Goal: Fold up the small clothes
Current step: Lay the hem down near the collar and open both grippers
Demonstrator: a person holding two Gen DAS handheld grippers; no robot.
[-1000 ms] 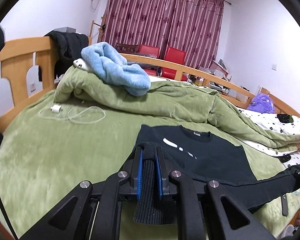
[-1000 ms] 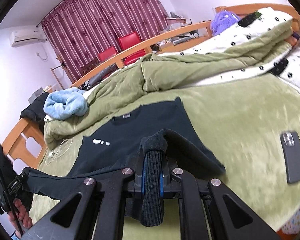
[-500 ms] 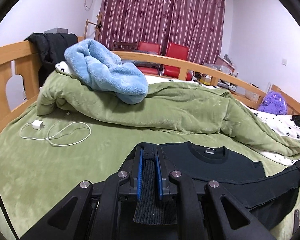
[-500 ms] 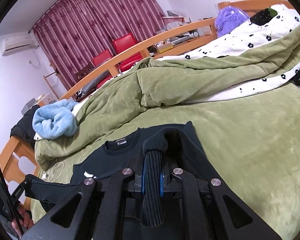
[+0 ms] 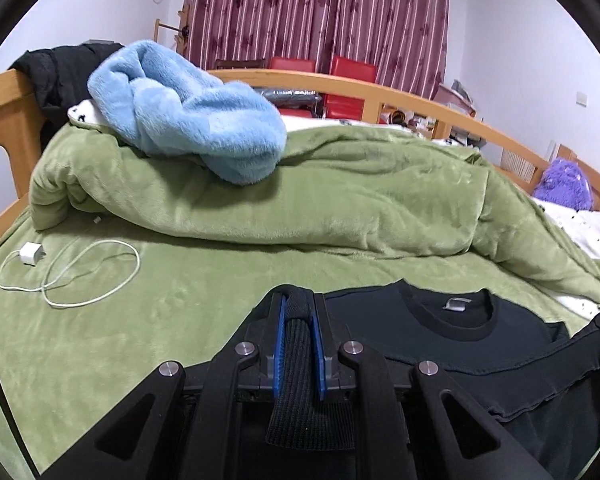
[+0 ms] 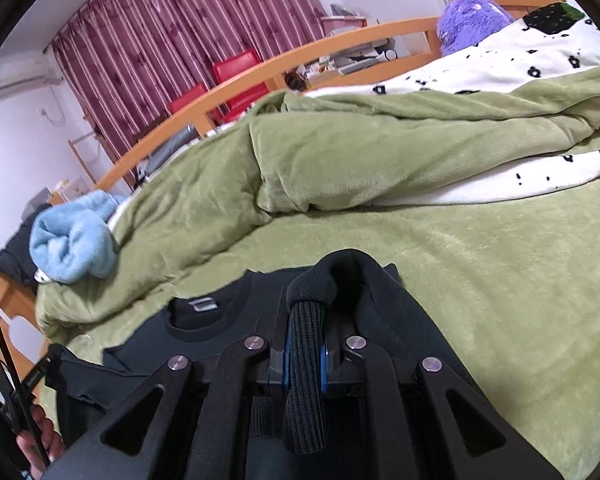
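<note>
Hem carried over the sweater toward its collar

Both tools, left tool (image 5: 299, 332) and right tool (image 6: 305, 334), pinch the black sweater's (image 5: 452, 344) ribbed hem (image 5: 300, 344); collar (image 5: 456, 314) lies just ahead, on the bed (image 5: 148, 320).

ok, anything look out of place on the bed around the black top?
Mostly clutter: a white charger and cable lie loose on the green sheet, a blue fleece is dumped on the bunched green duvet. The black top, ribbed hem clamped in both grippers, looks undamaged.
</note>
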